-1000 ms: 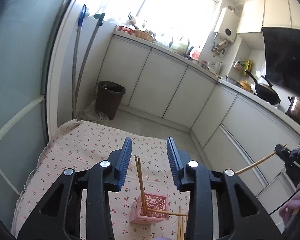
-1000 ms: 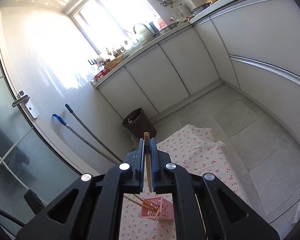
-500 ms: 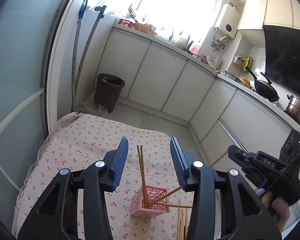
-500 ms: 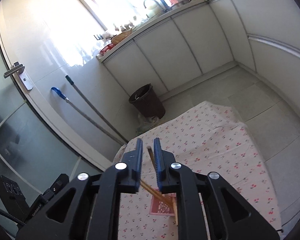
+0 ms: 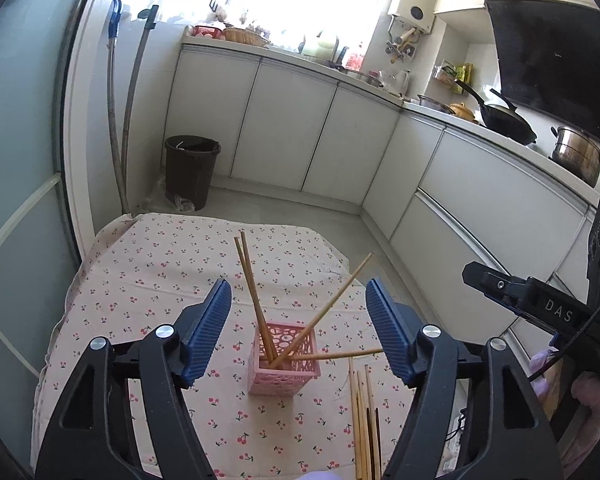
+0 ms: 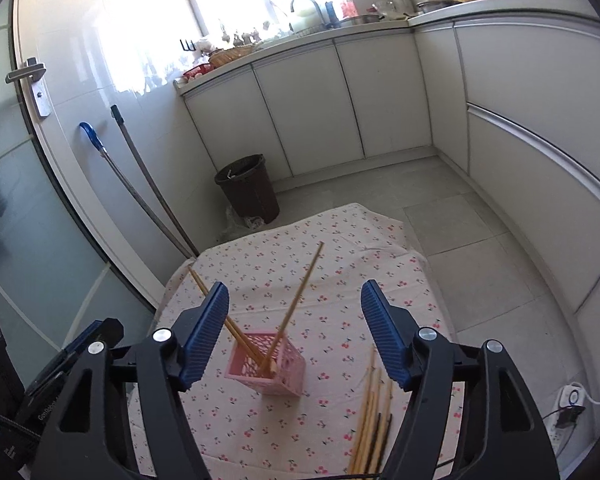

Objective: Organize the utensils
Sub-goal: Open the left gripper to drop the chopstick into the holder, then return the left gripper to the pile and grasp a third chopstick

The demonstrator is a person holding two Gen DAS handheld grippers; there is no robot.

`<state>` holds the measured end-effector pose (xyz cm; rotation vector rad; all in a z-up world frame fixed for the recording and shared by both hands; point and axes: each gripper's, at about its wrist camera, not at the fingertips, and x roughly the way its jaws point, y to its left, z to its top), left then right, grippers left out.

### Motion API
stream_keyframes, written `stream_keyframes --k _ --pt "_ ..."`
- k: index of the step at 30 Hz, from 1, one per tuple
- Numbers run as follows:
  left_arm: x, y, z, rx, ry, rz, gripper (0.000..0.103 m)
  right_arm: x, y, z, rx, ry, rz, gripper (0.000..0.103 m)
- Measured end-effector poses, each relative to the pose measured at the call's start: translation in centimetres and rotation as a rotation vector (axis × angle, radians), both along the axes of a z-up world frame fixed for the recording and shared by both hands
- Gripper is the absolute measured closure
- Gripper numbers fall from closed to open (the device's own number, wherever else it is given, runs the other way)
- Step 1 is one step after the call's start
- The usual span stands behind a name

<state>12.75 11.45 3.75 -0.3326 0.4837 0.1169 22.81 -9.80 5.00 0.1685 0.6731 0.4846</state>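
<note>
A pink lattice holder stands on the cherry-print tablecloth with several wooden chopsticks leaning out of it. It also shows in the right wrist view, its chopsticks tilted apart. A loose bundle of chopsticks lies on the cloth to the holder's right, and shows in the right wrist view. My left gripper is open and empty above the holder. My right gripper is open and empty above it too; its body shows at the right of the left wrist view.
A dark bin stands on the floor beyond the table, with mop handles leaning on the wall. White cabinets run along the back and right. A glass door is on the left. A power strip lies on the floor.
My right gripper has come down over the holder, opened, and let go of its chopstick, which now leans in the holder. My left gripper has opened wider.
</note>
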Motion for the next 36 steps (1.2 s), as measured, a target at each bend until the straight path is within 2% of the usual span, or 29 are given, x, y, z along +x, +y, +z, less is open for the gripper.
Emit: stream_keyframes --k 6,11,13,18,21,23,27,36 --pt "-0.6 -2.3 -2.3 0.008 0.053 -0.036 0.017 -1.0 -5.5 -2.4 -0.013 0.083 -0.078 0.015" --pt "-0.9 -4.6 -6.6 0.004 0.192 -0.089 0.009 -0.8 -10.7 -4.9 -0.016 0.191 -0.178 0.010" --pt "-1.2 -6.1 -9.0 0.037 0.260 -0.116 0.008 -0.4 -12.8 -5.5 0.021 0.246 -0.228 0.010" --pt "-2.4 -9.8 -15.1 0.141 0.407 -0.204 0.008 0.2 -17.1 -6.6 0.191 0.361 -0.318 0.009" --pt "-2.3 -11.7 -18.3 0.202 0.472 -0.262 0.011 0.4 -18.2 -7.9 0.242 0.422 -0.355 0.009" --pt "-2.3 -12.7 -19.5 0.249 0.470 -0.283 0.016 0.7 -18.4 -8.5 0.272 0.452 -0.347 0.009" --pt "-1.9 -13.7 -21.0 0.282 0.489 -0.313 0.034 0.7 -18.1 -8.8 0.276 0.468 -0.337 0.009" --pt "-1.3 -14.3 -23.0 0.273 0.555 -0.340 0.035 1.0 -17.7 -9.5 0.271 0.491 -0.317 0.009"
